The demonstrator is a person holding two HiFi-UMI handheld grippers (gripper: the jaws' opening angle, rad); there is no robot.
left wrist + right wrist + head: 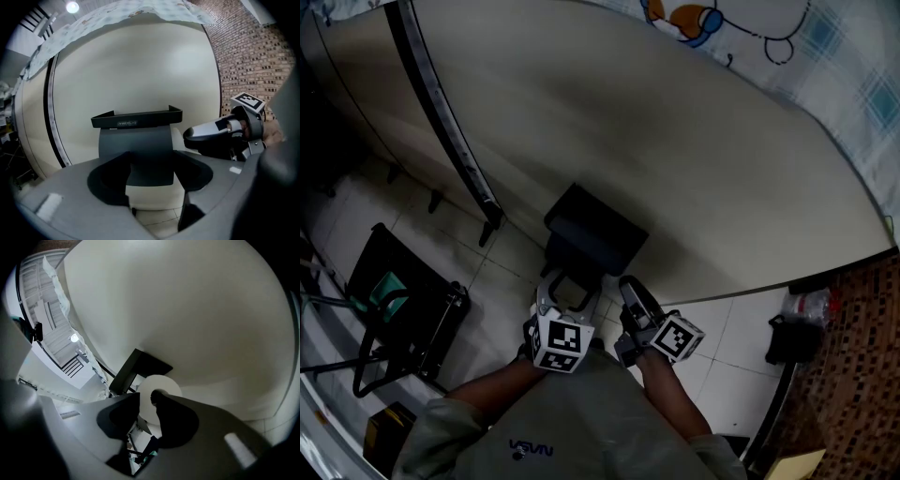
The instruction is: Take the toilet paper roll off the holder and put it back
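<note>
**Item: toilet paper roll, mounted, end-on grip**

Location: toilet paper roll (165,382) sits under the dark holder (136,119) on the cream wall (197,310).
Handling (judged): light, soft, crushable; the core is the stiffest part, so grip there.
Right gripper (145,397): narrow, pinching the roll's wall, one tip at the core.
Left gripper (151,161): wide, framing the holder's front.

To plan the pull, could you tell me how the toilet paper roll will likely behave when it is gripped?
The toilet paper roll is wound soft paper, so its wall will probably dent between the right tool's jaws rather than slip. It is round with a hollow core, so it is likely light and may roll away if released.
</note>
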